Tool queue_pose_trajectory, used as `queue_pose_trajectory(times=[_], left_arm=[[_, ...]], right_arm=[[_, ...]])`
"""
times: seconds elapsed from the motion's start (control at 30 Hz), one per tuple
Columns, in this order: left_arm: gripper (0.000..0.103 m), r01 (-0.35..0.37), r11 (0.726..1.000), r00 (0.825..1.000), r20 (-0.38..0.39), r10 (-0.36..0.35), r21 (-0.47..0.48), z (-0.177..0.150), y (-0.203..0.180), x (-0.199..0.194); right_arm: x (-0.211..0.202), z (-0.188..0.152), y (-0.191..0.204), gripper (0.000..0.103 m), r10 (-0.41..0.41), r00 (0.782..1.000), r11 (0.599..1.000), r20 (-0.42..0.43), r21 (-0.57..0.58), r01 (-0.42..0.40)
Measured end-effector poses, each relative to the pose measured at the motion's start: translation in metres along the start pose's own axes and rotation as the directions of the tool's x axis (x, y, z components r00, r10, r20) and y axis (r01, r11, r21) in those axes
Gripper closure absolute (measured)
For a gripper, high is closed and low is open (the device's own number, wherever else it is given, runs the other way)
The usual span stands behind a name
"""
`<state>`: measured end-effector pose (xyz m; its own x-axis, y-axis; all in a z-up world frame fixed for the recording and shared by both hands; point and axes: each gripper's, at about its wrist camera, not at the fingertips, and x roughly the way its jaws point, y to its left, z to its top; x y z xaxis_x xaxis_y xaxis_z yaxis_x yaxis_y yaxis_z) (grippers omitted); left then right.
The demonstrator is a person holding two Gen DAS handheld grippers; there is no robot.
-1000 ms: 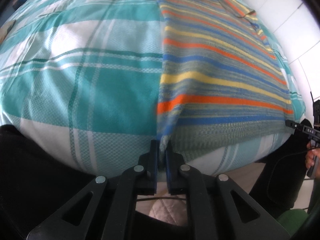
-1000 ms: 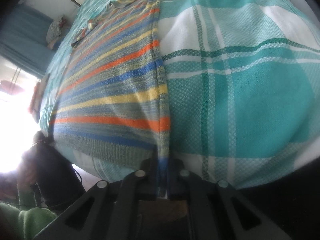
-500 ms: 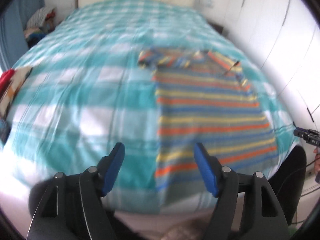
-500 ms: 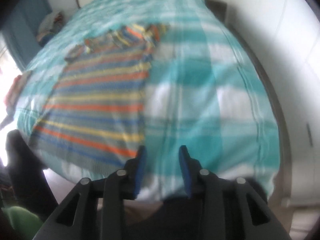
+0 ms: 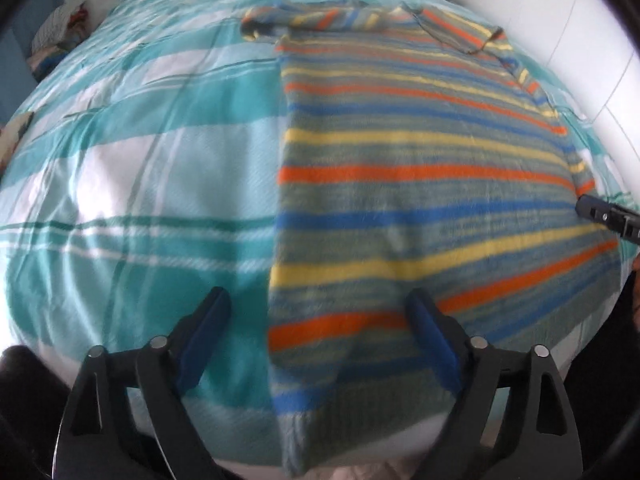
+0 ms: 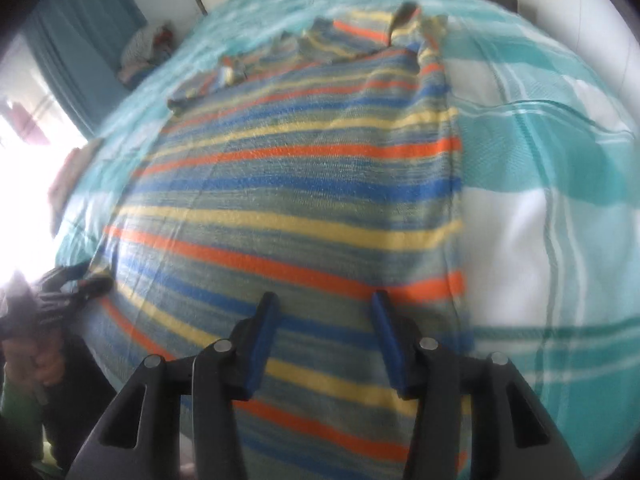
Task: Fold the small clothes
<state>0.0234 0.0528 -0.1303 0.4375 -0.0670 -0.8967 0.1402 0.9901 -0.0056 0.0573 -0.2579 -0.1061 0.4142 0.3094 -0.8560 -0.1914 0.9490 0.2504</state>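
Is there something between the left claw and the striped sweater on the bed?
Nothing visible. The left claw, jaws opening and empty, hangs over the left edge of the striped sweater, which lies flat on the checked bedspread.

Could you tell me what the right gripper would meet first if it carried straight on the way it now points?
Most likely the striped sweater lying flat on the bed: the right gripper, jaws opening and empty, points down at its lower part, though depth is unclear.

Below the tongs lies a knitted, matt, fuzzy striped sweater (image 5: 420, 200) on a woven cotton-like checked bedspread (image 5: 140, 200), finely textured, matt.
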Motion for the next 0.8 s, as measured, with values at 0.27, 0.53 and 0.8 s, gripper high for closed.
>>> queue_pose_trajectory(times=[0.27, 0.53, 0.8], left_arm=[[0.009, -0.018, 1.0, 1.0, 0.002, 0.018, -0.024, -0.014, 0.003, -0.009], [0.008, 0.056, 0.998, 0.982, 0.182, -0.05, -0.026, 0.026, -0.005, -0.052], [0.007, 0.084, 0.993, 0.947, 0.316, -0.055, -0.08, 0.083, -0.015, -0.003]], right_arm=[[-0.01, -0.018, 0.012, 0.052, -0.086, 0.996, 0.996, -0.01, -0.028, 0.086], [-0.038, -0.015, 0.023, 0.046, -0.105, 0.99, 0.988, -0.096, -0.124, 0.093], [-0.117, 0.088, 0.037, 0.044, -0.189, 0.976, 0.911, 0.108, -0.351, 0.215]])
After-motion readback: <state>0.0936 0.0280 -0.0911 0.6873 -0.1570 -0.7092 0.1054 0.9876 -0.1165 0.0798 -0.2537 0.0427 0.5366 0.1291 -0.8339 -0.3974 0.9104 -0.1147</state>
